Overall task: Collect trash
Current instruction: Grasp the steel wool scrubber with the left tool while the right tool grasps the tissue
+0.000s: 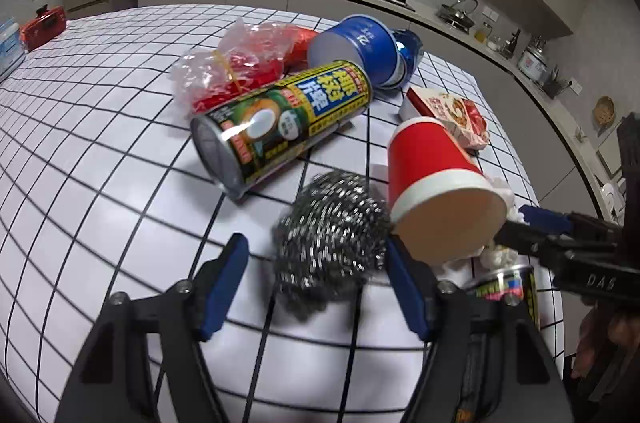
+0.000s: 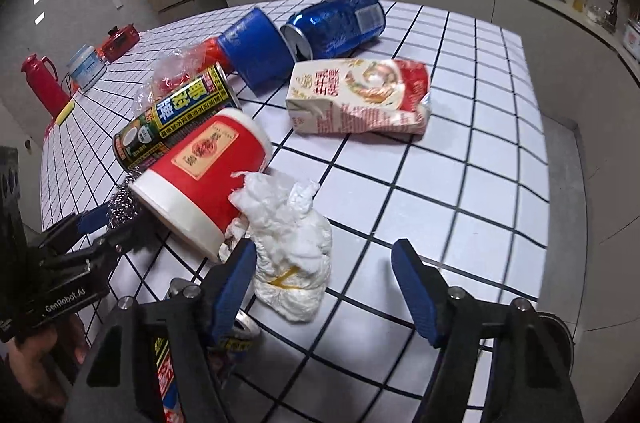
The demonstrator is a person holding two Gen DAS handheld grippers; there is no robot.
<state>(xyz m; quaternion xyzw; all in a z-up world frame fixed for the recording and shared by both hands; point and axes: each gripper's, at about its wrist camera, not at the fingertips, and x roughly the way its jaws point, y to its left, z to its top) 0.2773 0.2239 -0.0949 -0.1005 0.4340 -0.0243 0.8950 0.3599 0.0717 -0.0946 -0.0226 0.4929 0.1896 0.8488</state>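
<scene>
Left wrist view showed the scourer point(image 1: 332, 235) between the left gripper's point(image 1: 316, 277) half-open jaws, seemingly ungripped; right gripper point(image 2: 324, 287) half-open around tissue point(image 2: 292, 247). Cans, cups, carton lay uncollected at twelve o'clock on the table point(image 1: 100, 143).

Red paper cup point(image 1: 436, 175), blue can point(image 2: 340, 21), silvery scourer point(image 1: 332, 239), white black-gridded tabletop point(image 1: 100, 151).

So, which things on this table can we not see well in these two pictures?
- Second can, right wrist view: mostly hidden behind the right gripper; label cut off.
- Steel scourer, left wrist view: blurred; in the right view, mostly hidden behind the red cup.
- Blue can, left wrist view: mostly hidden behind the blue cup.
</scene>
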